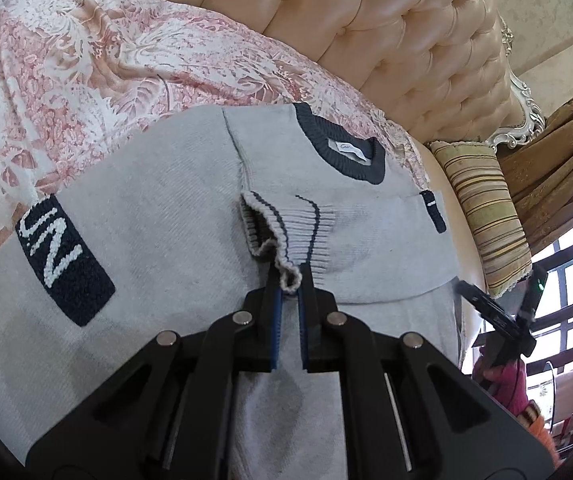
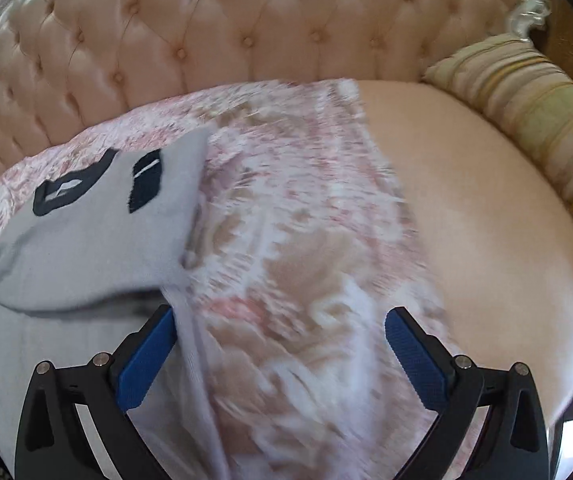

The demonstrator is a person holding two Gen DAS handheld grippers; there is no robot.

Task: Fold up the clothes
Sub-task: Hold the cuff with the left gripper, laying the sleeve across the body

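A grey knit sweater (image 1: 158,208) with a dark collar (image 1: 342,148) and a dark lettered patch (image 1: 64,256) lies spread on a pink floral blanket. One sleeve is folded across the chest. My left gripper (image 1: 290,276) is shut on that sleeve's striped ribbed cuff (image 1: 286,224), which bunches between the blue pads. In the right wrist view the sweater (image 2: 86,248) sits at the left. My right gripper (image 2: 282,320) stands wide open over the blanket with nothing between its fingers. Its left pad (image 2: 150,348) is beside the sweater's side edge.
The pink floral blanket (image 2: 286,208) covers part of a beige sofa seat (image 2: 486,220). A tufted backrest (image 2: 206,20) rises behind. A striped bolster cushion (image 2: 546,120) lies at the right end. A curtain (image 1: 558,152) and a window are beyond it.
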